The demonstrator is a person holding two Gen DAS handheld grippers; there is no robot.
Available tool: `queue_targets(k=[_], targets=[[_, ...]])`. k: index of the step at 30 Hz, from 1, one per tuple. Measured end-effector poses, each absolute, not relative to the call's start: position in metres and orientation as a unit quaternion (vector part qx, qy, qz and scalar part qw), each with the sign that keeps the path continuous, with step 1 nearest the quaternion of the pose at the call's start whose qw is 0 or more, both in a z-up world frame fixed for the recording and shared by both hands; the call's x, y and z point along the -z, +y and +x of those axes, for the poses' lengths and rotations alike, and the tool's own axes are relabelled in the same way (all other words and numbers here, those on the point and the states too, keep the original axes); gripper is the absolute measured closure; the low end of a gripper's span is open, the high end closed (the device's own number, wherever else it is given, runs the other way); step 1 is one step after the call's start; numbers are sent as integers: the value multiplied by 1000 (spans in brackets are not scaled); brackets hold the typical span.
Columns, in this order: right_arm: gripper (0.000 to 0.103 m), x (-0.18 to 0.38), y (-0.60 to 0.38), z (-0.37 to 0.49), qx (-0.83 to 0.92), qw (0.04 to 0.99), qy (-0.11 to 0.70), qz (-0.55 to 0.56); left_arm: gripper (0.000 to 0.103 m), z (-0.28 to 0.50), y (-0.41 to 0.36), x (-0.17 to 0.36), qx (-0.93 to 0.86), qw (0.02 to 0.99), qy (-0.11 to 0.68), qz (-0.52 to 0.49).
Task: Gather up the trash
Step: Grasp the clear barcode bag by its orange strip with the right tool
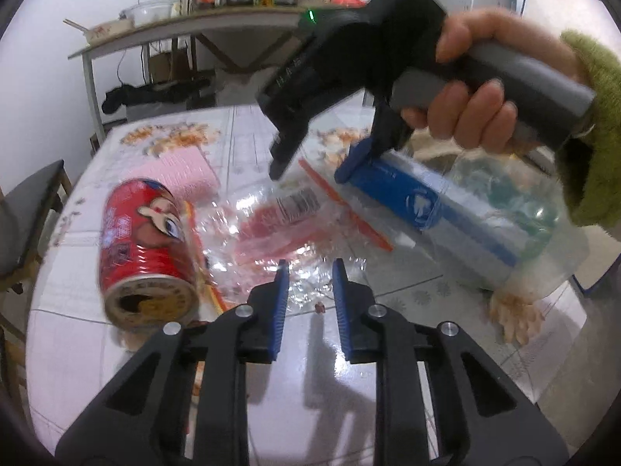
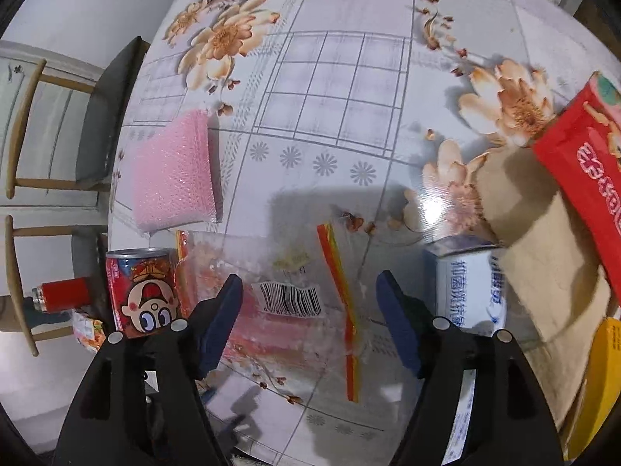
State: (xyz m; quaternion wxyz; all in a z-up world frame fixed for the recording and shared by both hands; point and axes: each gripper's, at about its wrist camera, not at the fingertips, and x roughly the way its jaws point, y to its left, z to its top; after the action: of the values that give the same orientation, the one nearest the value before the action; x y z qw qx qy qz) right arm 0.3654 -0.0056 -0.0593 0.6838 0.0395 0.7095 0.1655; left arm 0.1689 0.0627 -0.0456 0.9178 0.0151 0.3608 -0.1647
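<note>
While hovering over the floral table (image 2: 330,77), counting trash: one red can (image 1: 143,248) lying on its side at the left edge of one clear zip bag (image 2: 287,299), itself lying flat mid-table; one pink bubble pouch (image 2: 174,178) beyond; one blue-white box (image 2: 465,283) at the right; one red snack packet (image 2: 582,163) resting on brown paper (image 2: 543,264). Right gripper (image 2: 310,279) – spreading wide, straddling the zip bag, gripping nothing, box crowding one finger. Left gripper (image 1: 308,268) – showing a slim gap over the bag's crinkled edge, clamping nothing visible. One grey-seated chair (image 2: 101,116) standing alongside.
</note>
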Motion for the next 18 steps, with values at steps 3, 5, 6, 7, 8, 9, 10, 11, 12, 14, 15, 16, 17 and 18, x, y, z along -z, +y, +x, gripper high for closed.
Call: queue_targets(k=[3, 5, 6, 7, 8, 9, 10, 11, 12, 14, 15, 16, 17, 18], targets=[[33, 61, -1, 361, -177, 677, 713, 32, 84, 172, 59, 51, 166, 912, 374, 12], [33, 62, 1, 359, -181, 676, 714, 20, 84, 174, 59, 53, 165, 911, 378, 10], [33, 62, 3, 357, -184, 674, 715, 17, 84, 175, 58, 54, 164, 910, 381, 10], [33, 62, 3, 356, -185, 673, 716, 15, 84, 178, 58, 55, 163, 908, 385, 10], [33, 62, 4, 356, -185, 673, 716, 12, 84, 179, 57, 56, 163, 907, 388, 10], [33, 62, 4, 356, -182, 674, 716, 11, 84, 180, 56, 58, 162, 906, 391, 10], [33, 62, 4, 356, -179, 677, 714, 11, 85, 181, 55, 60, 160, 903, 398, 11], [33, 62, 5, 357, -178, 679, 712, 9, 86, 182, 56, 62, 159, 901, 402, 10], [33, 62, 5, 359, -176, 682, 710, 6, 86, 181, 55, 62, 157, 902, 401, 11], [32, 62, 5, 361, -172, 686, 707, 5, 86, 181, 54, 63, 157, 903, 401, 14], [30, 63, 5, 363, -170, 686, 708, 7, 86, 180, 54, 63, 157, 903, 401, 15], [25, 63, 7, 364, -172, 685, 708, 8, 87, 180, 54, 63, 157, 903, 401, 15], [23, 64, 8, 364, -173, 685, 708, 7, 87, 179, 53, 63, 156, 903, 401, 16], [23, 65, 11, 363, -174, 684, 709, -1, 87, 179, 53, 63, 156, 903, 401, 17]])
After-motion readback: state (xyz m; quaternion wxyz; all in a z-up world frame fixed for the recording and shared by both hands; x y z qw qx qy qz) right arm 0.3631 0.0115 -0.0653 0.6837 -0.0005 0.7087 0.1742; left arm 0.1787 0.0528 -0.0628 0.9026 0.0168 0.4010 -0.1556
